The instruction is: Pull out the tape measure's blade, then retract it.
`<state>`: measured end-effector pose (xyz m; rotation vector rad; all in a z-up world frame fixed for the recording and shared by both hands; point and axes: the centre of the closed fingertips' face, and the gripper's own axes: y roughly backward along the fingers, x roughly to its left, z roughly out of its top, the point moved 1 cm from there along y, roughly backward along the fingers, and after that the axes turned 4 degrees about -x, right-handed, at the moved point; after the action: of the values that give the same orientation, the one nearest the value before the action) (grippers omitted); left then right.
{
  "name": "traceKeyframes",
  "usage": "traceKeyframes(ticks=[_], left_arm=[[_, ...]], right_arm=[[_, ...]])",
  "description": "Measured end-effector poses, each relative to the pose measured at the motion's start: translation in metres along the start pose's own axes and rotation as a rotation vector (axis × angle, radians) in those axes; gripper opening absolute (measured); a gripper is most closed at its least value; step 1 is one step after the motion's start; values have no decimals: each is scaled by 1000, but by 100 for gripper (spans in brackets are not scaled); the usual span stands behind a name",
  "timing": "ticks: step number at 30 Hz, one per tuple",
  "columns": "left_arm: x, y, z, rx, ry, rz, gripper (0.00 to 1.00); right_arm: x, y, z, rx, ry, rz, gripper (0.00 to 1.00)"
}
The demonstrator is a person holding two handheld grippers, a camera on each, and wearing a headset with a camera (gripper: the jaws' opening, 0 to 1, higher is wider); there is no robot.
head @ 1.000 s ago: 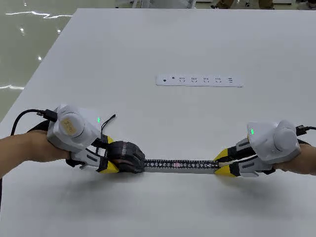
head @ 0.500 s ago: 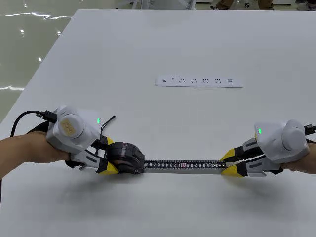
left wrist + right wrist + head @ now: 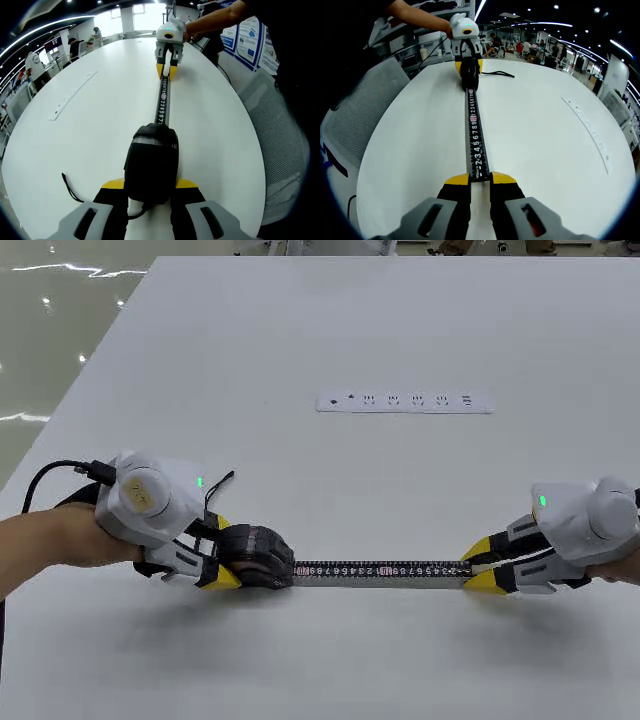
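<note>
Head view, read from left to right. At the near left of the white table [image 3: 350, 320], a black cable [image 3: 50, 475] runs from the back of the left gripper [image 3: 222, 552]. Its yellow-tipped jaws are pressed against the two sides of the black tape measure [image 3: 256, 557], one jaw on each side, as the left gripper view confirms. The tape measure sits low at table level, and a thin black cord [image 3: 218, 483] trails from it beside the gripper. From the case's mouth the blade [image 3: 380, 571] runs straight to the right, numbered face up, low along the table. Its far end lies between the yellow tips of the right gripper [image 3: 482, 565], which are closed to a narrow gap and pinch the blade's end. The right gripper view shows the end just between those tips. The two grippers stand well apart. Farther back, near the middle of the table, lies a white power strip [image 3: 404, 402], apart from the blade.
</note>
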<state>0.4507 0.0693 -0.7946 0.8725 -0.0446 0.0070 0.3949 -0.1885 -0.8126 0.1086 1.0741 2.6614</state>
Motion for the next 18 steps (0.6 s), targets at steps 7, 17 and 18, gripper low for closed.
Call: traceKeyframes(ticks=[7, 17, 18], left_arm=[[-1, 0, 1, 1, 0, -1, 29], [-2, -1, 1, 14, -11, -5, 30], [-2, -1, 2, 19, -14, -7, 30]], right_arm=[[-1, 8, -6, 10, -7, -8, 12], [-1, 10, -11, 29, -5, -10, 12], [0, 10, -11, 32, -6, -7, 12]])
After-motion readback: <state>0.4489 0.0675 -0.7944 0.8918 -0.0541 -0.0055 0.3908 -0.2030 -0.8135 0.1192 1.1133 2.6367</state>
